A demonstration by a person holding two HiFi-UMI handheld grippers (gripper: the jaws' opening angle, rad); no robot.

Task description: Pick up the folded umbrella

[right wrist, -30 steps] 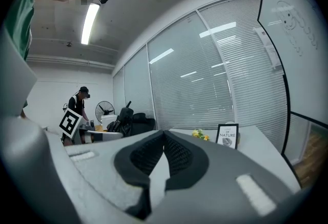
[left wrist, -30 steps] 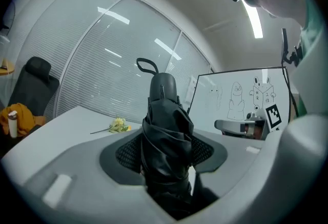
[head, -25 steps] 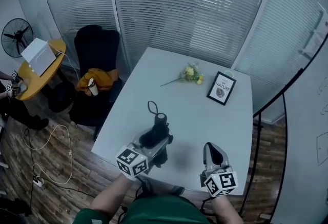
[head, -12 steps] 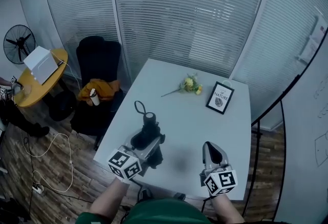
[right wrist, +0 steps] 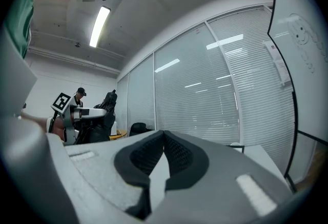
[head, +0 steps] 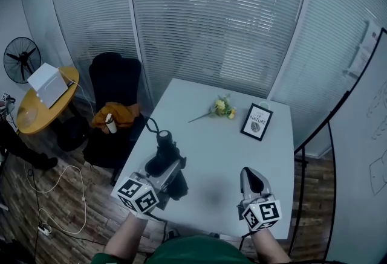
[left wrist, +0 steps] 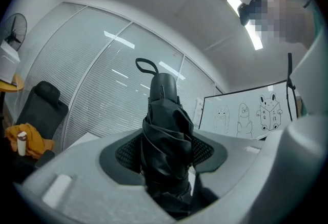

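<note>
Folded umbrella (head: 163, 143) | gripped by left hand-held gripper (head: 164, 167) | at edge of table (head: 211, 148) | right hand-held gripper (head: 253, 177) clenched

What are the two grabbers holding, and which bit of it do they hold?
The left gripper clamps the umbrella round its folded cloth middle, with the handle sticking out ahead. The right gripper is shut and holds nothing.

1. My left tool (head: 164, 165) was grey, with black mesh-textured pads (left wrist: 207, 151).
2. My right tool (head: 252, 175) matched it.
3. Each carried a white cube (head: 138, 195) with black square markers.
4. I wore a green top (head: 187, 252).
</note>
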